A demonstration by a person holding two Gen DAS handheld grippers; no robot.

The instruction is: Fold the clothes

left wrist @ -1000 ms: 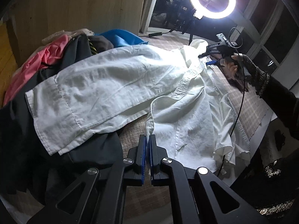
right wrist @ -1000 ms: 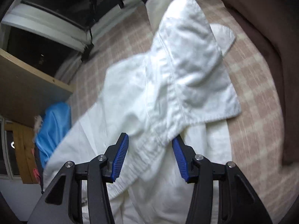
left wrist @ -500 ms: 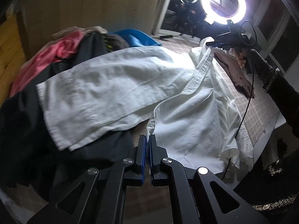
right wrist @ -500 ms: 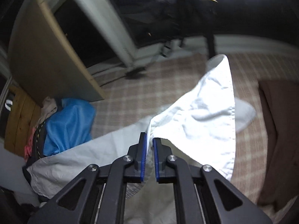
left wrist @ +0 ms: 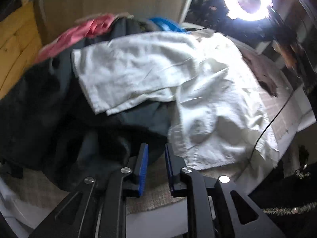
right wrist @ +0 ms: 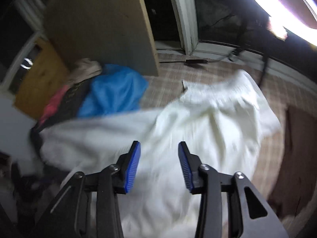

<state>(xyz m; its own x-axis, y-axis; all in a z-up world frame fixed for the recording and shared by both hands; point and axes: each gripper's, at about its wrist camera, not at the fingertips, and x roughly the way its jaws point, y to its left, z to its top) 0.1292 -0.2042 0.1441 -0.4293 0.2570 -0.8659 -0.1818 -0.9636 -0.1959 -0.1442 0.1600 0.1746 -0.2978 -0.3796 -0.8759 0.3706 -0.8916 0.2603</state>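
A white shirt (left wrist: 198, 91) lies spread and rumpled over the checked bed cover, one half draped across dark clothes. In the right wrist view the white shirt (right wrist: 198, 130) fills the middle, blurred by motion. My left gripper (left wrist: 155, 158) is open, with nothing between its blue pads, just short of the shirt's near hem and over dark fabric. Open as well, my right gripper (right wrist: 159, 158) hovers over the shirt with a wide gap between its fingers.
A heap of dark (left wrist: 39, 103), pink (left wrist: 83, 31) and blue (right wrist: 115, 93) clothes lies to the left by a wooden panel (right wrist: 103, 25). A brown garment (right wrist: 297, 154) lies on the right. A ring light (left wrist: 249, 0) glares behind. A black cable (left wrist: 271, 119) crosses the bed edge.
Both grippers were shut on the white shirt half a second ago and have let go; both stand open. The shirt has dropped flat onto the bed. Both cameras have shifted.
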